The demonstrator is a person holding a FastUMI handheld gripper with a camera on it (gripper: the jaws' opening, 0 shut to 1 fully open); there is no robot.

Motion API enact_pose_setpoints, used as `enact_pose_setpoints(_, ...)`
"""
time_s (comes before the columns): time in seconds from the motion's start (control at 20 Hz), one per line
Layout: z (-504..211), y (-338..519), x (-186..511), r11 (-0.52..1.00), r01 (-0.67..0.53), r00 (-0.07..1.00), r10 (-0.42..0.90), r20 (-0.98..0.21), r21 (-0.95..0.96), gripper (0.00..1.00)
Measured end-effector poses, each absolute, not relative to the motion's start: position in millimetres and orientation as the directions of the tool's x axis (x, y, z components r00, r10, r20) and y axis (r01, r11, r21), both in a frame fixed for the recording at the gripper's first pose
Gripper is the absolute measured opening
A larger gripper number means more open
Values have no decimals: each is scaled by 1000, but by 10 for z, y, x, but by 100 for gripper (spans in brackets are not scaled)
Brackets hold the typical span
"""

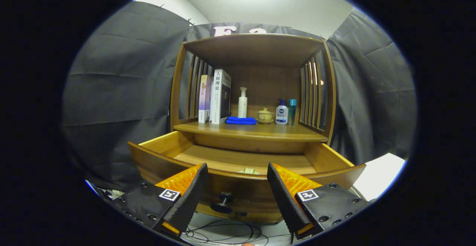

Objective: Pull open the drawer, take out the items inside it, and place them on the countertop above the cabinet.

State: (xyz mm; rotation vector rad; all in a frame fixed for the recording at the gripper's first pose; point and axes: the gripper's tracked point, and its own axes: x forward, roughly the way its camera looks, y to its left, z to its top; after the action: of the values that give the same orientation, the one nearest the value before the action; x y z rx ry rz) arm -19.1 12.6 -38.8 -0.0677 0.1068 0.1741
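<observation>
The wooden cabinet's drawer [156, 143] stands pulled out toward me, its curved front panel just beyond my fingertips. A dark round knob [224, 198] sits on that front, between and below the fingers. Inside the drawer, a small pale item [248, 171] peeks over the front rim; most of it is hidden. My gripper [237, 175] is open, with nothing between its fingers, held in front of the drawer's front. The countertop [297, 131] above the drawer carries a folded blue cloth [241, 120].
On the countertop stand two books [215, 97] at the left, a white pump bottle [242, 103], a small lidded cup [264, 115], a white-and-blue pump bottle [282, 113] and a teal bottle [292, 111]. Slatted side walls flank the shelf. Cables [223, 233] lie on the floor.
</observation>
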Motion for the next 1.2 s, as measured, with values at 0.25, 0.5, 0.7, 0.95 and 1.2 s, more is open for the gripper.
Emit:
enact_pose_setpoints(0.25,-220,166,68,975,-216,962,205,-180,-46,99)
enact_pose_setpoints(0.5,-216,153,416,978,-209,942,200,-269,-5,99)
enact_pose_setpoints(0.7,-357,151,712,976,-217,897,211,-390,28,98)
enact_pose_setpoints(0.95,-581,92,986,975,-220,845,187,-501,-7,99)
enact_pose_setpoints(1.2,-866,86,1165,977,-213,767,185,-615,28,99)
